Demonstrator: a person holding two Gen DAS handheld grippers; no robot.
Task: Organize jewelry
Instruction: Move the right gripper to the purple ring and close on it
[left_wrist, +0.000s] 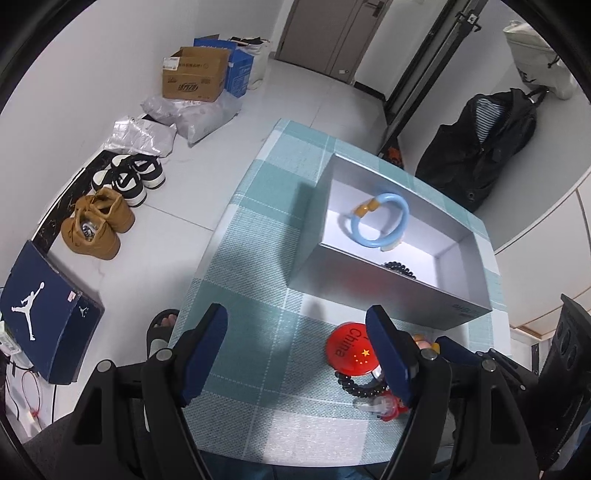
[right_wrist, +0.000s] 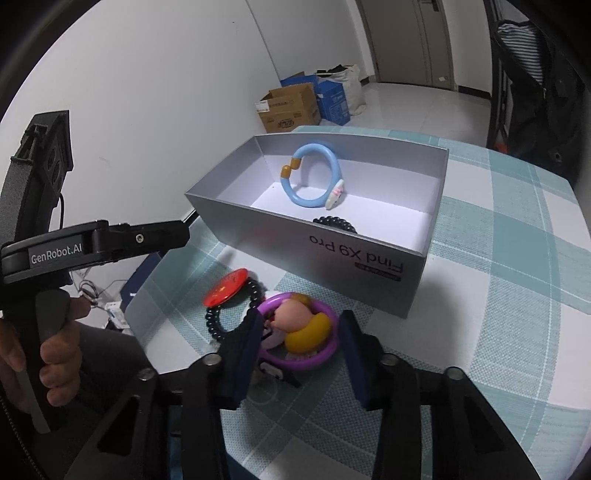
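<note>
An open grey box stands on the checked tablecloth, with a light blue bracelet and a black coil band inside. In front of it lies a purple ring bracelet with a pink and yellow charm. My right gripper is shut on this bracelet, a pad against each side. Just left of it lie a red round badge and a black bead bracelet. My left gripper is open and holds nothing. Its right finger covers part of the badge and beads.
The table's left edge drops to a tiled floor with shoes, a blue shoebox and cardboard boxes. A black jacket hangs beyond the far corner. A hand grips the left gripper's handle at the table's left.
</note>
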